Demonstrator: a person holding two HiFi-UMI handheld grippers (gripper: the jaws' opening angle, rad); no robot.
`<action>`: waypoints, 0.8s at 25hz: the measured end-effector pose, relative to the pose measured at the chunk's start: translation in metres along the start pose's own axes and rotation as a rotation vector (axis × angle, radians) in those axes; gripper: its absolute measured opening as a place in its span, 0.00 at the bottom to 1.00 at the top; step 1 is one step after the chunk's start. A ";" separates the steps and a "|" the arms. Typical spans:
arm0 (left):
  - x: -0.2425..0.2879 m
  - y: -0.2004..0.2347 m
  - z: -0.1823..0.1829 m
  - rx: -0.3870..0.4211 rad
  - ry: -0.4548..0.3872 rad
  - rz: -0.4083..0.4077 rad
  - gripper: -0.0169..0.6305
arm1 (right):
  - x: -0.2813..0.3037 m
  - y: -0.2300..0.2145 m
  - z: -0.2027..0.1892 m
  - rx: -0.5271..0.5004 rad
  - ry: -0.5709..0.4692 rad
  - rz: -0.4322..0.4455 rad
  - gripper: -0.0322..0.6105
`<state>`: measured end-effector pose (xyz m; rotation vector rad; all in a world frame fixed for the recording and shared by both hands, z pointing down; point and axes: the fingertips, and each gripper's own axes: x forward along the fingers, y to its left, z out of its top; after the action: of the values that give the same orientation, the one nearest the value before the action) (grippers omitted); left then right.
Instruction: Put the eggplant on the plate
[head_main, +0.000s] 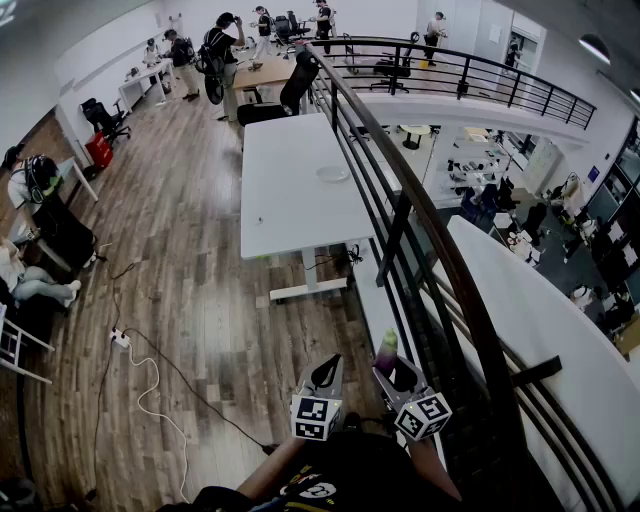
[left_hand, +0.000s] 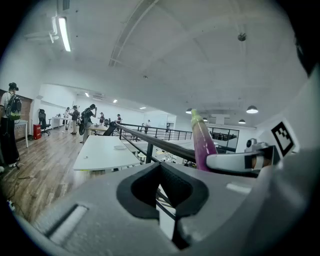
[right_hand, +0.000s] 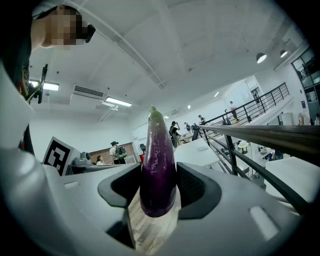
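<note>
A purple eggplant (head_main: 386, 350) with a green tip stands upright between the jaws of my right gripper (head_main: 392, 368), which is shut on it. It fills the centre of the right gripper view, where the eggplant (right_hand: 158, 165) is pressed between the dark pads (right_hand: 197, 187). My left gripper (head_main: 325, 372) is close beside it on the left, shut and holding nothing. In the left gripper view the eggplant (left_hand: 202, 142) rises at the right. A pale plate (head_main: 332, 173) lies far ahead on a long white table (head_main: 290, 220); the plate (left_hand: 120, 147) shows small there too.
A dark railing (head_main: 400, 200) runs along the table's right side, with a drop to a lower floor beyond. Wooden floor lies between me and the table, with a white cable (head_main: 150, 390) and power strip at left. Several people and chairs (head_main: 270, 105) stand at the far end.
</note>
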<state>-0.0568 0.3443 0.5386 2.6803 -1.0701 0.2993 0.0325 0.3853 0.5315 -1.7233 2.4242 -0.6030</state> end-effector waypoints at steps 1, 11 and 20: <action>-0.002 0.002 0.000 0.001 0.001 0.003 0.03 | 0.001 0.003 0.000 -0.009 0.004 0.001 0.39; -0.002 0.008 0.003 0.007 0.002 0.003 0.03 | 0.010 0.010 0.000 -0.033 0.022 0.021 0.39; 0.003 0.015 0.001 0.001 0.007 -0.018 0.03 | 0.017 0.005 -0.003 -0.005 0.023 0.007 0.39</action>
<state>-0.0649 0.3319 0.5407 2.6868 -1.0432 0.3059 0.0214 0.3719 0.5351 -1.7189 2.4479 -0.6203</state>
